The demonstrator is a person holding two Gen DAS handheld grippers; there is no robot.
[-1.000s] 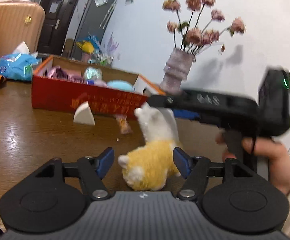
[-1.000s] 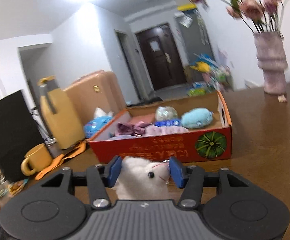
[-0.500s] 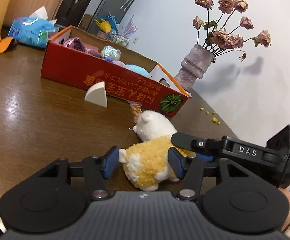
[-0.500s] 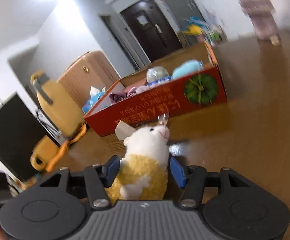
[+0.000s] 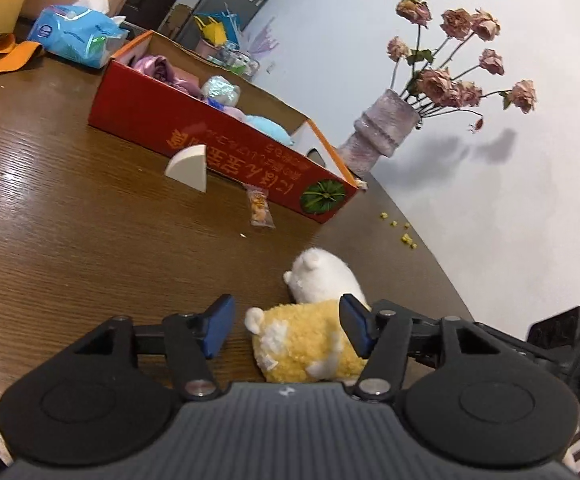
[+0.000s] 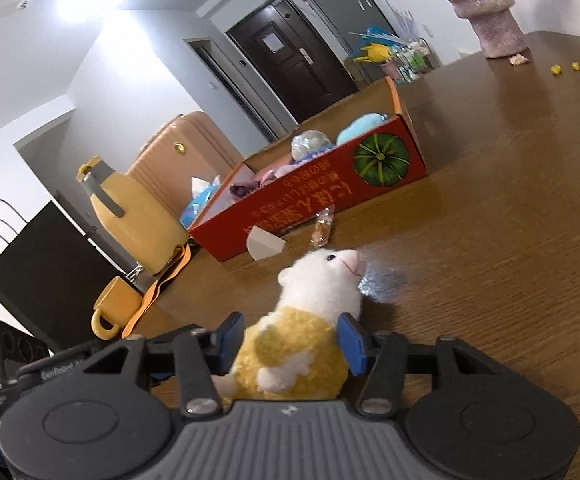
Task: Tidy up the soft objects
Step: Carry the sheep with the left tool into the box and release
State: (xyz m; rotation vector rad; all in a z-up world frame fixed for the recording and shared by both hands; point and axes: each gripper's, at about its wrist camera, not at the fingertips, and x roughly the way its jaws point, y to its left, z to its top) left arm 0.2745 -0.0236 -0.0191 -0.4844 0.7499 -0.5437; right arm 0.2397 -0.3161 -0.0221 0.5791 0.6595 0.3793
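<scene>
A plush toy (image 5: 310,344) with a white head and a yellow body lies low on the brown table (image 5: 70,240). My left gripper (image 5: 286,330) straddles its body, jaws opening: the left pad stands clear of the toy and the right pad touches it. Seen from the right wrist, my right gripper (image 6: 292,340) has both blue pads against the plush toy (image 6: 290,356) at its yellow body, and its jaws are opening too. Further back stands the red cardboard box (image 5: 218,148) (image 6: 310,208) with several soft things inside.
A white wedge sponge (image 5: 188,166) and a snack packet (image 5: 260,208) lie in front of the box. A vase of dried roses (image 5: 382,132) and yellow crumbs (image 5: 404,236) are at the table's far edge. A yellow jug (image 6: 130,216), mug (image 6: 114,308) and tissue pack (image 5: 76,34) sit left.
The right gripper has carried the toy down and nearer, from head-height before the box to table level. Both views have rolled. The left pad now stands off the toy.
</scene>
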